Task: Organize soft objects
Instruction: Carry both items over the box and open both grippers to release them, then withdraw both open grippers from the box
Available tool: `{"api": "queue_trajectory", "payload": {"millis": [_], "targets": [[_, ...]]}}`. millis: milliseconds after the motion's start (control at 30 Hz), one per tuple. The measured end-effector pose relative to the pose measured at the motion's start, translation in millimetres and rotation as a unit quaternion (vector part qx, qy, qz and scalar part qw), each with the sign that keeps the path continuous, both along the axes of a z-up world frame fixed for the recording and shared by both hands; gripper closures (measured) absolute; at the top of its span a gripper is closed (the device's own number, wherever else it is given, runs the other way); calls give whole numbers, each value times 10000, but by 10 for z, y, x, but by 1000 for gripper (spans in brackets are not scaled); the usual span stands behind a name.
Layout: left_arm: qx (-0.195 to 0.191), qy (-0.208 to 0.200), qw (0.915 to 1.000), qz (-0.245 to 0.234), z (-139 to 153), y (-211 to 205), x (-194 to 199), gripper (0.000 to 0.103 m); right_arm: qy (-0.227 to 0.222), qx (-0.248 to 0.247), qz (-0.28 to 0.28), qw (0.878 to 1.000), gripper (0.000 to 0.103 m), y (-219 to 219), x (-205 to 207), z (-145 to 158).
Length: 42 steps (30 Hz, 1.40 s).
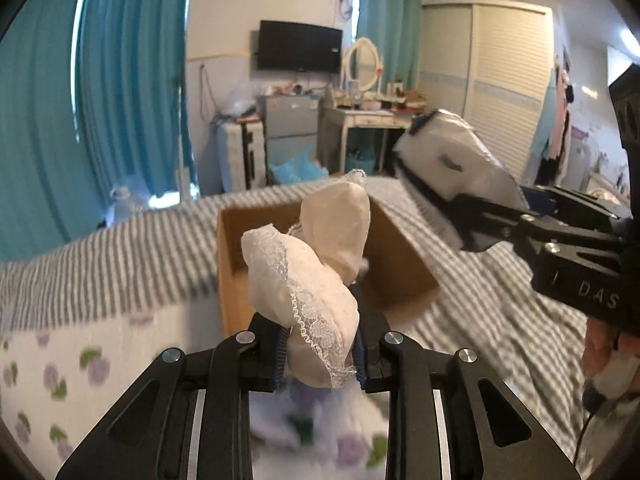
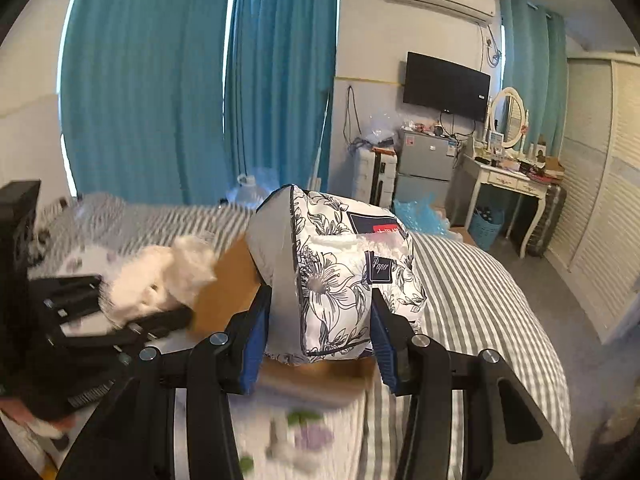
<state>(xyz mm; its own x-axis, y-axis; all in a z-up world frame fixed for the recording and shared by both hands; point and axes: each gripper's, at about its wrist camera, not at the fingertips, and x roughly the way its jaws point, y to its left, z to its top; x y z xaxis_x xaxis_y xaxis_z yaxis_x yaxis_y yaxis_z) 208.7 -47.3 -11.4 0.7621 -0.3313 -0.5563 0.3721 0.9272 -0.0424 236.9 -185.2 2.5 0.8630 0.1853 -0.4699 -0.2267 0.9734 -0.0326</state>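
Observation:
My left gripper [image 1: 320,350] is shut on a cream lace-trimmed padded bra [image 1: 308,280] and holds it up over the near side of an open cardboard box [image 1: 232,248] on the bed. My right gripper [image 2: 318,338] is shut on a soft pack of tissues with a black-and-white flower print [image 2: 340,276], held above the box [image 2: 224,292]. In the left wrist view the right gripper [image 1: 432,184] and the tissue pack [image 1: 452,156] hover at the box's right. In the right wrist view the left gripper [image 2: 132,312] with the bra [image 2: 160,276] is at the left.
The box sits on a bed with a grey-striped cover [image 1: 480,300] and a floral sheet [image 1: 60,368]. Beyond the bed stand teal curtains [image 2: 160,80], a small fridge [image 2: 426,164], a dressing table [image 2: 512,180], a wardrobe [image 1: 488,80] and a blue bag [image 2: 420,210].

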Motion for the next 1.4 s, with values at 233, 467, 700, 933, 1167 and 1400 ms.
{"api": "queue_trajectory", "payload": {"millis": [233,467,700,933,1167,1400], "targets": [[29,198,9998,95,-228,-111,627,26,360,220,4,9991,53,67,723,-193],[520,123,9978,396,-484,-110,719,26,470,369,-244,9979,29,-26,907,-402],[480,-162,9967,636,-77,-1,409,26,289,415,-330,9982,28,-207,591,-6],[267,-1169,9893,835,999,113,-460,25,-299,313,-432,9981,20,-289,-256,883],[-407,-1779,9795,858,1811,397,-1406,13,-480,544,-384,9966,4,-345,-1230,1604],[-343,-1599,9840,715,1593,480,-1899,13,-596,191,-537,9966,2,-259,-1918,1521]]}}
